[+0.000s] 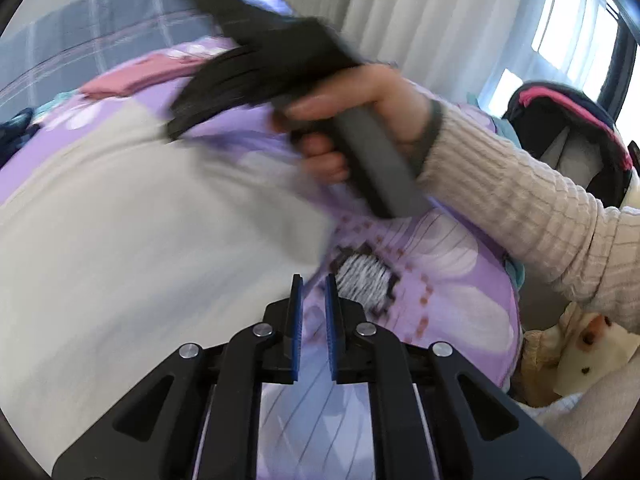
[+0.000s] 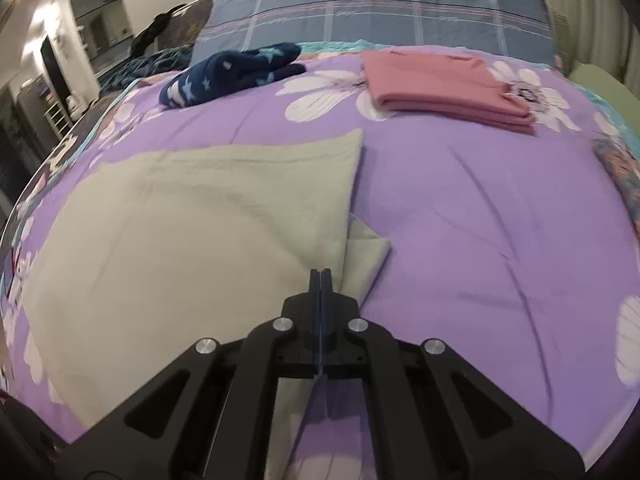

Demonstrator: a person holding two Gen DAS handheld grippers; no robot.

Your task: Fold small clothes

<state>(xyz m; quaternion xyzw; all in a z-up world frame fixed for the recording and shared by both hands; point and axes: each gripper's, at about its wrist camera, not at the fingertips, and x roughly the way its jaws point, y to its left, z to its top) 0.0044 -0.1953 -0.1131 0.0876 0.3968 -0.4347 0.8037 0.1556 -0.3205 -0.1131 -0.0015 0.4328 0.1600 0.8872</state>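
Right wrist view, L to R: pale green cloth (image 2: pixel 192 232) lies spread flat on the purple flowered bedspread (image 2: pixel 500 220), taking up the left-centre of the bed. Its right edge is folded over, w/ a small flap sticking out beside the right tool (image 2: pixel 321 278). That tool's jaws are pressed together, no gap between them, tips over the cloth's right edge; can't tell if any fabric is pinched. It points down at a slant toward the bed. Further back, a dark blue star-print garment (image 2: pixel 232 74) sits bunched near the plaid pillow (image 2: pixel 380 0). To its right a pink garment (image 2: pixel 440 84) lies neatly folded, well apart from the green cloth.

Left wrist view, L to R: same green cloth (image 1: pixel 140 240) fills the left side, blurred. Left tool (image 1: pixel 313 288) at bottom centre has jaws at a narrow gap w/ nothing between them; through the gap only bedspread (image 1: pixel 452 272) shows, just beside the cloth's edge. Tips hang over a flower centre printed on the bedspread. Above, the person's right hand (image 1: pixel 352 120) wraps the grey handle of the other tool, fingers curled round the grip, wrist bent so the tool body angles up-left over the cloth. Cream ribbed sleeve (image 1: pixel 540 216) runs off to the right. A plush toy (image 1: pixel 584 352) sits at the bed's right edge, a dark bag (image 1: pixel 568 128) behind the sleeve.
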